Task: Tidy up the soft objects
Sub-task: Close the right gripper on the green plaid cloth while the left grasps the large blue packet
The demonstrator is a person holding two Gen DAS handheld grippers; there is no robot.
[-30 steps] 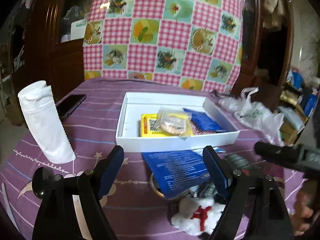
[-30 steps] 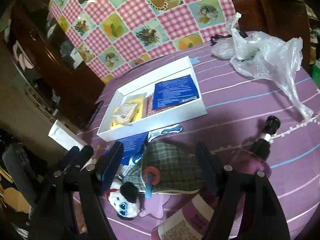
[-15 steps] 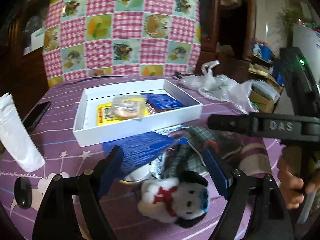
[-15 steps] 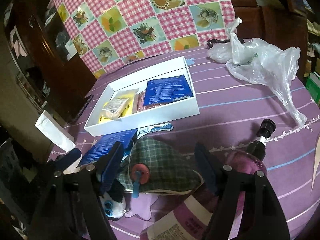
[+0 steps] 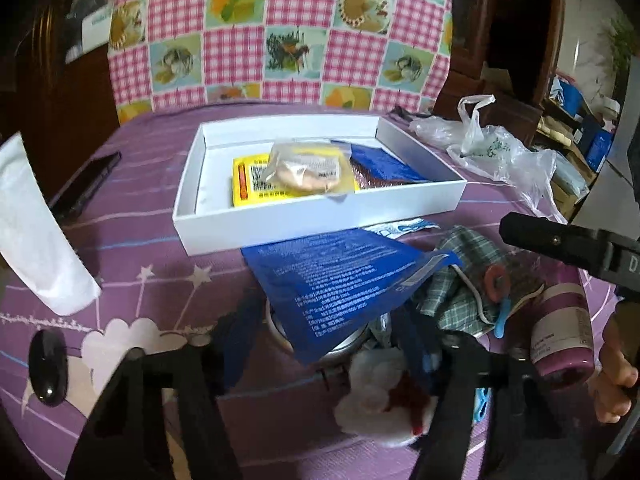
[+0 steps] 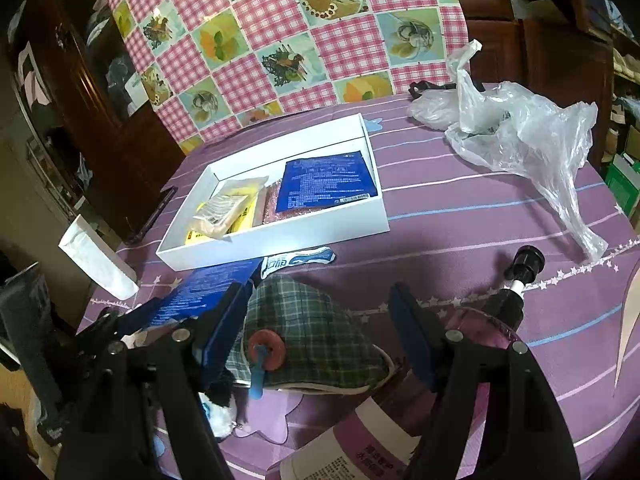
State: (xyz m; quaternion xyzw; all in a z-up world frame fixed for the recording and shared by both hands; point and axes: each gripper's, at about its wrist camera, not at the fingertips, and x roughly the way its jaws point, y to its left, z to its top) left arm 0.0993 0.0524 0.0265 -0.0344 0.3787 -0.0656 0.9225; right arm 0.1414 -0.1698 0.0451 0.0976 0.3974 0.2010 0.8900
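My left gripper [image 5: 328, 340] has dropped, its jaws closing halfway around the blue packet [image 5: 340, 276] at lower centre, pads not yet pressing. The packet's long axis runs toward the white box [image 5: 312, 220] above. My right gripper [image 6: 320, 320] hangs wide around the plaid pouch [image 6: 316, 344].

I saw the white plush toy [image 5: 380, 396] with red trim low in the left wrist frame, lying on the purple cloth, blurred. Just above it the green plaid pouch [image 6: 316, 340] lay crumpled, a red disc and blue tab on its front. A blue packet [image 5: 340, 276] lay tilted at centre, one corner over the pouch.
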